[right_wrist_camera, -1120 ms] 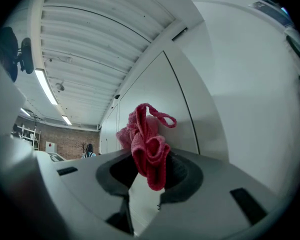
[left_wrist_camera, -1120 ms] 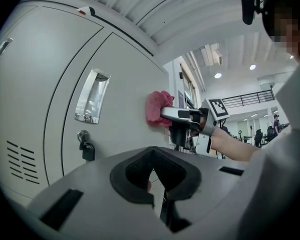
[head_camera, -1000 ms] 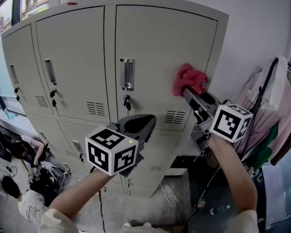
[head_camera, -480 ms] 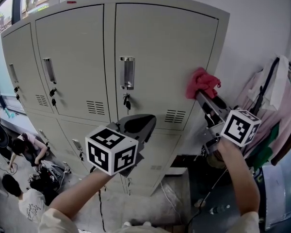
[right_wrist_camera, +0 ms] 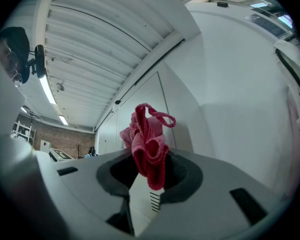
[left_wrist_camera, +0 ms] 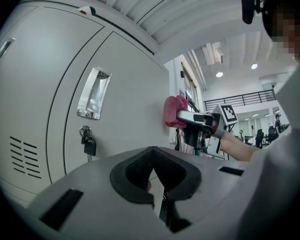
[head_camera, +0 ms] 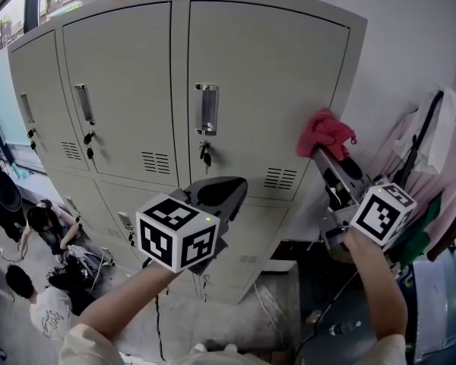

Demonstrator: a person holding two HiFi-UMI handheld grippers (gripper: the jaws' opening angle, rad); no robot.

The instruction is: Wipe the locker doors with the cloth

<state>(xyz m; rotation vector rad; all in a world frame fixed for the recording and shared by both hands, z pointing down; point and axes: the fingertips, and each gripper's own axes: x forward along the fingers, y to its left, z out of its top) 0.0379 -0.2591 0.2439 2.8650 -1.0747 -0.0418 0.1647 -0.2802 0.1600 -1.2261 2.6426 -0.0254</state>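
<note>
The beige locker door [head_camera: 266,90] at the upper right has a chrome handle [head_camera: 206,109] and a padlock [head_camera: 205,157]. My right gripper [head_camera: 320,153] is shut on a bunched red cloth [head_camera: 326,131], which sits at the door's right edge, about level with the padlock. The right gripper view shows the cloth [right_wrist_camera: 148,140] pinched in my right gripper [right_wrist_camera: 146,184], with the door beyond it. My left gripper [head_camera: 222,195] hangs shut and empty below the handle, away from the door. From the left gripper view, my left gripper [left_wrist_camera: 159,186] faces the door, and the cloth [left_wrist_camera: 173,111] shows to the right.
More locker doors [head_camera: 121,90] run to the left, and lower ones [head_camera: 247,234] sit beneath. Vent slots [head_camera: 280,179] are low on the right door. Clothes [head_camera: 433,166] hang against the white wall at the right. People [head_camera: 42,226] crouch on the floor at lower left.
My right gripper has carried the cloth rightward across the door to its right edge. The left gripper has stayed put.
</note>
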